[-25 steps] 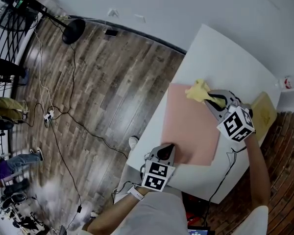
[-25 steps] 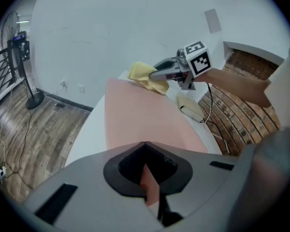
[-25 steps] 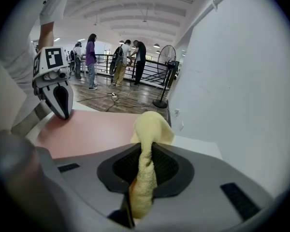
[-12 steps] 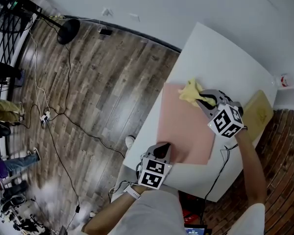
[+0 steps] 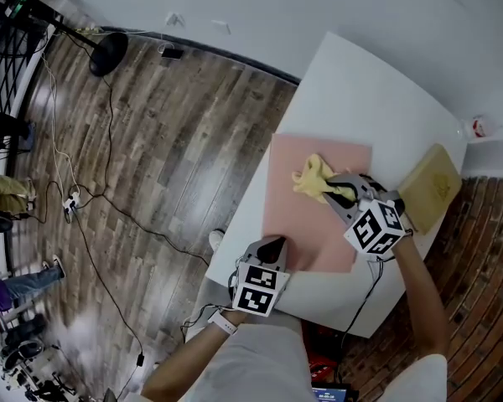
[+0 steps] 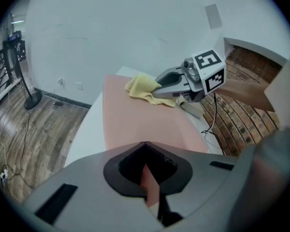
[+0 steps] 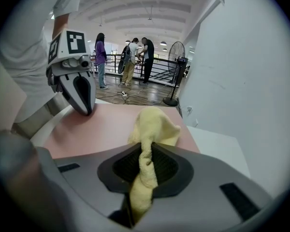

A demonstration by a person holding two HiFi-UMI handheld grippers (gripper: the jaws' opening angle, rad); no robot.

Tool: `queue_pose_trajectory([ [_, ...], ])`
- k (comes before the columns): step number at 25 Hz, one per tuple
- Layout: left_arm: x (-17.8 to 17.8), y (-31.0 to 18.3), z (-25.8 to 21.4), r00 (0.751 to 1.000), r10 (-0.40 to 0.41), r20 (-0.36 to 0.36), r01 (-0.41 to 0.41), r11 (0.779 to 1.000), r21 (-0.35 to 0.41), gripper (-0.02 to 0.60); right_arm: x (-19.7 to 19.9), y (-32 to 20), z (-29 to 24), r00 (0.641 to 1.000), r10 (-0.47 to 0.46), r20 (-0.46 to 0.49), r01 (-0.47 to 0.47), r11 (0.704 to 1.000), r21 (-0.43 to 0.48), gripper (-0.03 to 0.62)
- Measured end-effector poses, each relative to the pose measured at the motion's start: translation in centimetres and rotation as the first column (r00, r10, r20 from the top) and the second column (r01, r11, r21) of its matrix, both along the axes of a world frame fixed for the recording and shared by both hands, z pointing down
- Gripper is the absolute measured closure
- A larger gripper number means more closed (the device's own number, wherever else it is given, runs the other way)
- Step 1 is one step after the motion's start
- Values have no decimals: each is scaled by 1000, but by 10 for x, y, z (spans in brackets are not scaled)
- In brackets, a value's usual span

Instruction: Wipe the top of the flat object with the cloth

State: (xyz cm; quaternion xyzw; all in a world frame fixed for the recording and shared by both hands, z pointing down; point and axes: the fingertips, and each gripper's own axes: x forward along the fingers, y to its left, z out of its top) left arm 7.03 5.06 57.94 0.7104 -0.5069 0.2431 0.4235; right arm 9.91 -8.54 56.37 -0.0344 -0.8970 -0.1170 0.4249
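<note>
A white counter (image 5: 365,90) carries a pink mat (image 5: 306,220), which lies flat along the counter's edge nearest the plank floor (image 5: 168,141). The left gripper (image 5: 273,246) sits at the mat's near corner. In the left gripper view its jaws are closed together on the mat's near edge, and a strip of pink shows between them. The right gripper (image 5: 334,193) reaches over the far half of the mat. In the right gripper view its jaws are clamped on a twisted fold of the yellow cloth (image 7: 153,125). The free part of the cloth bunches ahead of the jaws and rests on the mat's top surface. In the head view the cloth lies near the mat's far edge, well apart from the left gripper. The right gripper's marker cube (image 5: 374,228) stands above the mat's right border. A wooden board (image 5: 433,187) lies on the counter beyond the mat's right side, near the counter's edge. In the right gripper view, several people (image 7: 130,62) stand beside a railing in the background, with a pedestal fan (image 7: 177,57) near them.
</note>
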Motion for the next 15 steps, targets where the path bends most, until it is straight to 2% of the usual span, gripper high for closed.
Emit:
queue_pose_trajectory([
  [8, 0, -2, 1, 1000, 1, -6, -1, 1000, 7, 563, 15, 62, 3, 999, -50, -20, 49, 998, -46, 536],
  [15, 0, -3, 0, 1000, 4, -13, -4, 1000, 11, 563, 29, 114, 4, 999, -48, -14, 47, 994, -101, 536],
])
